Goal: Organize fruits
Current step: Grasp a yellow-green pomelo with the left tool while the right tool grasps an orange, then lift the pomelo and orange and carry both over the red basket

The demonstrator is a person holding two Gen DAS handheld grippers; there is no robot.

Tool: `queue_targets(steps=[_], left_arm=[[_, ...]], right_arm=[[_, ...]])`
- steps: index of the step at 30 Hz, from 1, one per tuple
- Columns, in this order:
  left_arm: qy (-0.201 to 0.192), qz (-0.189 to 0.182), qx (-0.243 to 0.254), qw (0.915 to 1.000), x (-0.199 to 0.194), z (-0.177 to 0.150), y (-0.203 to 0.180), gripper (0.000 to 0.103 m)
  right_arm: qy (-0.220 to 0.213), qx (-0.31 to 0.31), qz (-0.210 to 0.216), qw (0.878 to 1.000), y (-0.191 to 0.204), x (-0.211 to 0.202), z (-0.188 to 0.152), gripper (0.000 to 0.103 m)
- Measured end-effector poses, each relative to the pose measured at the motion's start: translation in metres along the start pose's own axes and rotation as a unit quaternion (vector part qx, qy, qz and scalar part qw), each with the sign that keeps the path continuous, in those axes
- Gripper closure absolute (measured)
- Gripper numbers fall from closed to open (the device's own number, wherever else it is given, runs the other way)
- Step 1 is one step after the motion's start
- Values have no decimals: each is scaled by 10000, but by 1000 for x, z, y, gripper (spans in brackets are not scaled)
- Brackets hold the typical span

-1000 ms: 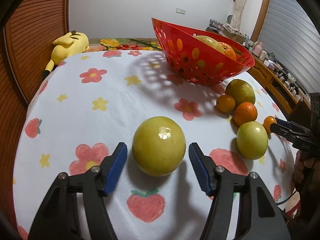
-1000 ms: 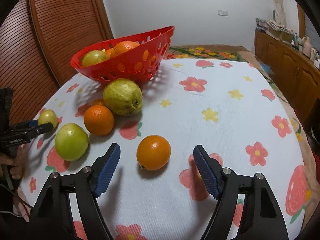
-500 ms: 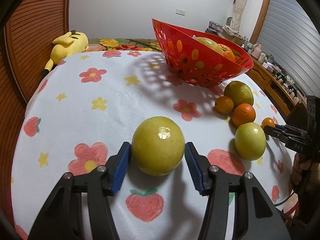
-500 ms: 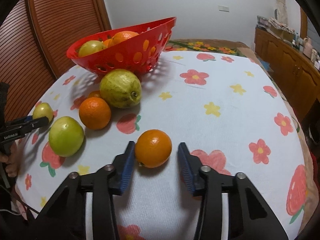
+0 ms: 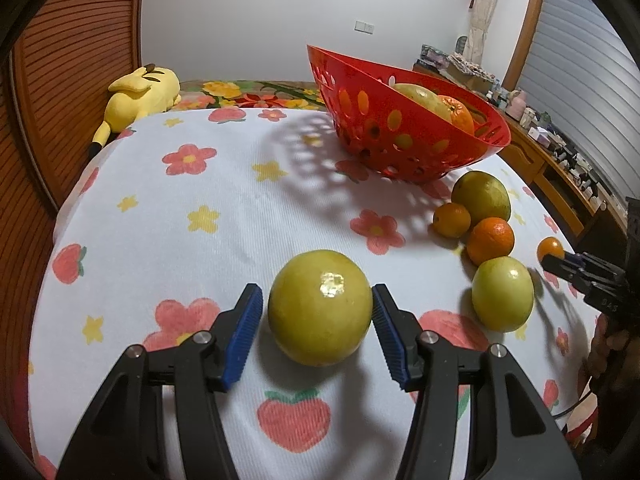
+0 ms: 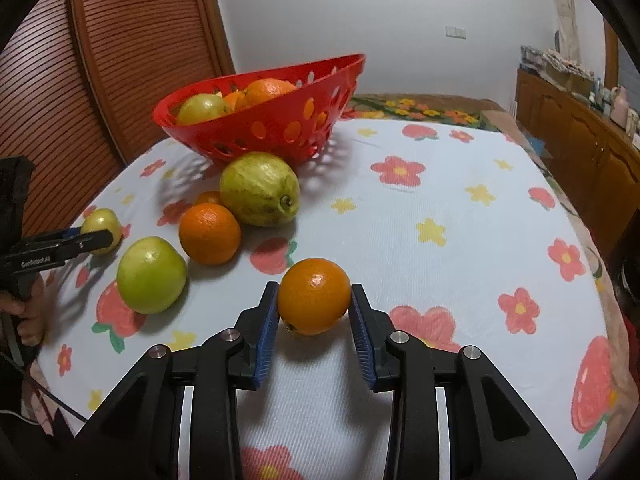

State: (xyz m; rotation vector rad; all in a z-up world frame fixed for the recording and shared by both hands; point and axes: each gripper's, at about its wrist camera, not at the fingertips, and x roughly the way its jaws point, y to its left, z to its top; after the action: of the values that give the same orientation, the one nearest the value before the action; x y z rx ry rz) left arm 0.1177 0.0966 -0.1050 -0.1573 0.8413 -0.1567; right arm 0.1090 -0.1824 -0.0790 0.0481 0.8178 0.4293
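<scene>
Jaws are closing: the left gripper (image 5: 318, 320) is pinching a round yellow-green citrus fruit (image 5: 320, 307) at its widest (heavy, waxy). The right gripper (image 6: 314, 316) is clasping a small glossy orange (image 6: 313, 296), firm and likely to roll.

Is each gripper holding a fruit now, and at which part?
The right gripper clamps an orange at its two sides. The left gripper closes around a yellow-green fruit at its widest part; full contact cannot be told.
</scene>
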Motion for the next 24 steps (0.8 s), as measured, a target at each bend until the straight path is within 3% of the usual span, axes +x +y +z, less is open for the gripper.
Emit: queue_targets(steps=[3,12,24], left_arm=[[-24,-29,32,10000,1,1,-1,55],[-151,-121,104,9998,-8,8,-12,55],[-579,-331,332,9972,-30,45,-42,55]], right_arm=[[-81,-54,1,10000,1,-7,2,69],[-197,-196,54,9996,8,-16,9,69],[-389,-339,78,9986,9,-31,27,69]])
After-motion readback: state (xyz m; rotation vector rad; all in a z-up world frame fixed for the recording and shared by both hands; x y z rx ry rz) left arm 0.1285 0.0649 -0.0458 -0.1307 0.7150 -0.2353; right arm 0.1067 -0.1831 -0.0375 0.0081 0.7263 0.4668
